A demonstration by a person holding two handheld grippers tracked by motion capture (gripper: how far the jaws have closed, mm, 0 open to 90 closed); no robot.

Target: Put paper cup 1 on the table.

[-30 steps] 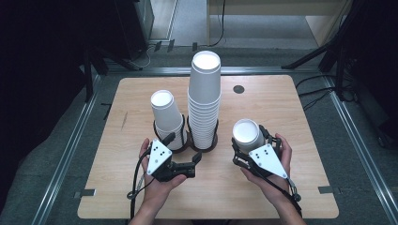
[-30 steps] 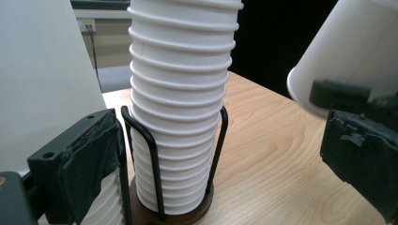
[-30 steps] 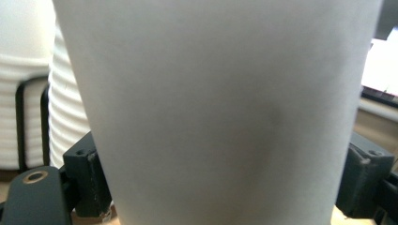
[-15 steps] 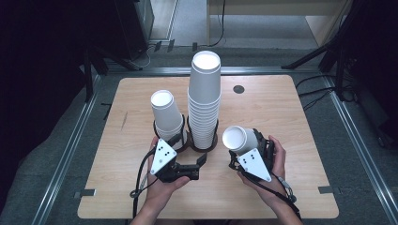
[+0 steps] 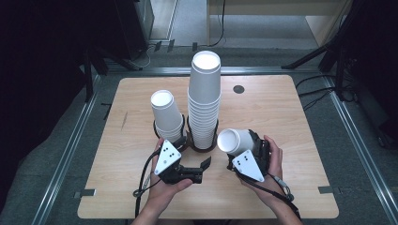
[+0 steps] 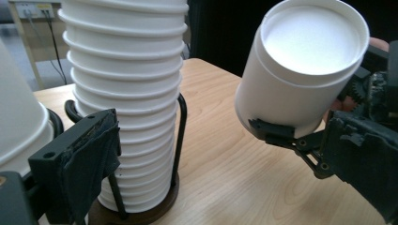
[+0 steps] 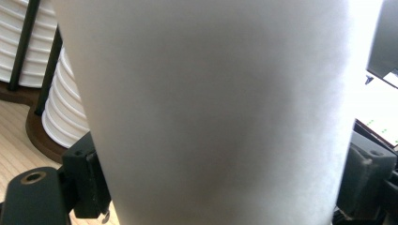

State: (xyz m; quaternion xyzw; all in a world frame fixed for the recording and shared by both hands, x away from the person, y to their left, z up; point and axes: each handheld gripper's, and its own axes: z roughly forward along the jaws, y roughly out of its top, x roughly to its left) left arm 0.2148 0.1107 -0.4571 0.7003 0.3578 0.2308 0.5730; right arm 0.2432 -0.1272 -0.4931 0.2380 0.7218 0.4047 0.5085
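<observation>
Starting at the left, the short stack (image 5: pixel 167 115) of white paper cups sits upside down in its black wire holder (image 5: pixel 180 123), just beyond the left gripper (image 5: pixel 202 165), whose black jaws stand apart with nothing between them; in the left gripper view one cloth-padded finger (image 6: pixel 89 161) sits right beside the foot of the next stack. That tall stack (image 5: pixel 204 105) rises from a round dark wooden base (image 6: pixel 162 204), rolled rims making a neat ribbed column inside thin black rods, just ahead of the left fingers and just to the side of the right ones. Then the action: the right gripper (image 5: pixel 239 149) is clamped on a single paper cup (image 5: pixel 234 139), tipped on its side with its flat recessed bottom facing the tall stack, and in the right gripper view its smooth matte wall runs up between the two black fingers (image 7: pixel 84 185), pads pressed against both sides. So, as a reading of progress: one cup is off the stacks and in hand, held clear of the pale wood-grain table (image 5: pixel 291 122), but not yet set on either stack or put down. Seating it somewhere looks like the remaining job. Thin paper, light and easily dented, so a gentle squeeze suits.
</observation>
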